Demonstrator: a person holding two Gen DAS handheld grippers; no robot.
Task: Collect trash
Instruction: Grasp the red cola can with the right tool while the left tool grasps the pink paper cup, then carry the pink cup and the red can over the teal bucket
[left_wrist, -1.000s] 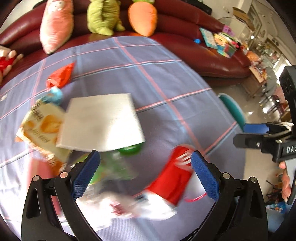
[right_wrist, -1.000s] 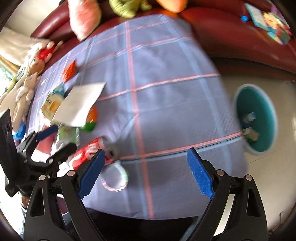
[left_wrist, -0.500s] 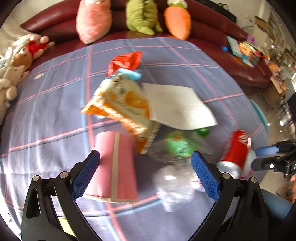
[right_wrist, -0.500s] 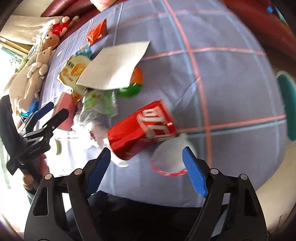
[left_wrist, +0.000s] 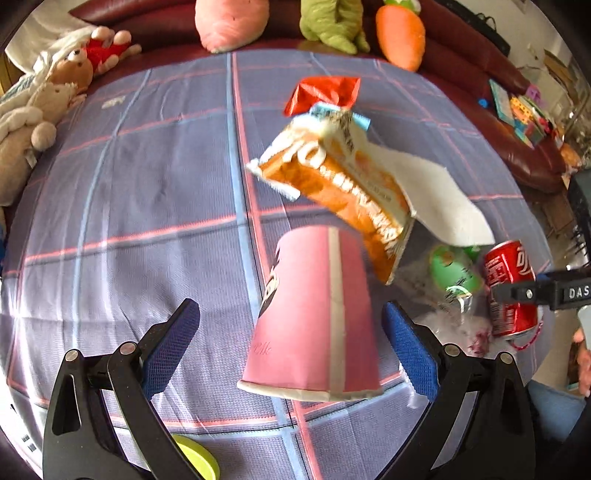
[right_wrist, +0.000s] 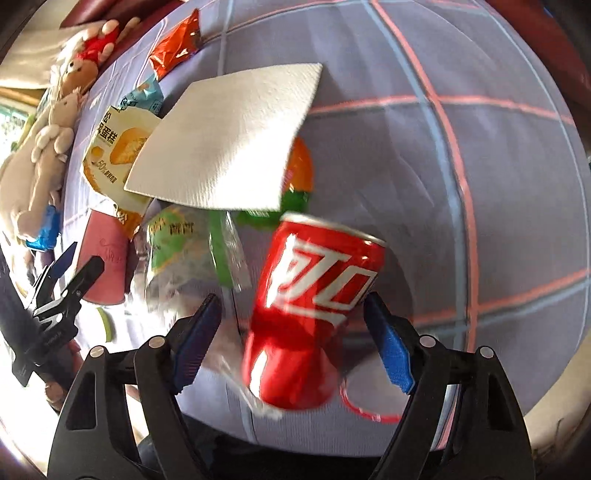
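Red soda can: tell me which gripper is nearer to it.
Right. The right gripper straddles the red soda can, jaws closing; the left gripper is over the pink paper cup.

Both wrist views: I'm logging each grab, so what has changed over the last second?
The right gripper swung from bare cloth onto the red can, which now lies between its closing jaws, a gap still on the left. The left gripper moved along the pile from the can to the pink cup, now between its open jaws. Nothing has been lifted; napkin and wrappers lie as before.
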